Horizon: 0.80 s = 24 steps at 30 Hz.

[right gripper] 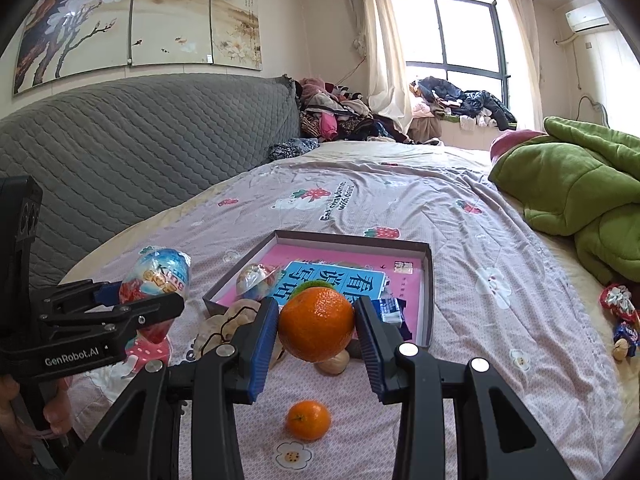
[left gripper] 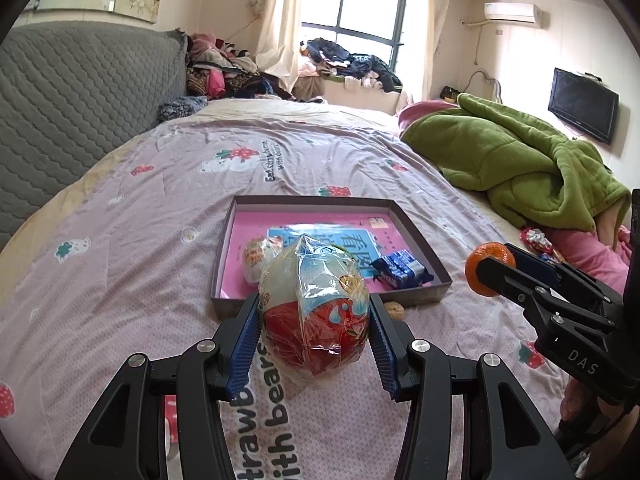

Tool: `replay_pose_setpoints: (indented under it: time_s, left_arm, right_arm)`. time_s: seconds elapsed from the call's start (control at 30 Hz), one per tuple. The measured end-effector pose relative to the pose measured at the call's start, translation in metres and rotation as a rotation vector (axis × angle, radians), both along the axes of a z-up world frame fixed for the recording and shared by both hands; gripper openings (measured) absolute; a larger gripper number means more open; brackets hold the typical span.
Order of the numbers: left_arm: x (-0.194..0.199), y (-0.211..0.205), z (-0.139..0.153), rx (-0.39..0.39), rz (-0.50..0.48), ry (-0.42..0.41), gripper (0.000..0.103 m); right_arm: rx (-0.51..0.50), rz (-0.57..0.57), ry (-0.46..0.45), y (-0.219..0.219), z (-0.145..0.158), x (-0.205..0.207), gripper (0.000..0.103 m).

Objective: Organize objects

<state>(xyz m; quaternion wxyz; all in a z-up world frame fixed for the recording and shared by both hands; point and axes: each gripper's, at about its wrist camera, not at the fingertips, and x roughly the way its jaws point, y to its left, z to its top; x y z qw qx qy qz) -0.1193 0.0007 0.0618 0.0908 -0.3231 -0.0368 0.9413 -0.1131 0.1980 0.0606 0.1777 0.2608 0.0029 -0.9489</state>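
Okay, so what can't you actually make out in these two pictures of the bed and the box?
- Pink book in the box: title partly hidden by the wrapped egg in the left tongs, left wrist view.
- Walnut: half hidden behind the held orange, right wrist view.
- Sweets: too small to read, right wrist view.

The right gripper reads "DAS" in white on its black body, the left gripper "GenRobot.AI". The bedsheet carries "Eat strawberries with bears". Large Chinese characters, "看图" among them, stand on the blue book cover in the box.
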Motion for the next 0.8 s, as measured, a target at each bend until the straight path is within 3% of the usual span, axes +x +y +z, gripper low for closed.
replay_pose_setpoints:
  time_s: [0.8]
  left_arm:
    - [-0.065,-0.005,0.011,-0.033,0.008,0.019,0.053]
  right_arm:
    - [0.053,0.012,0.055,-0.001,0.009,-0.054,0.04]
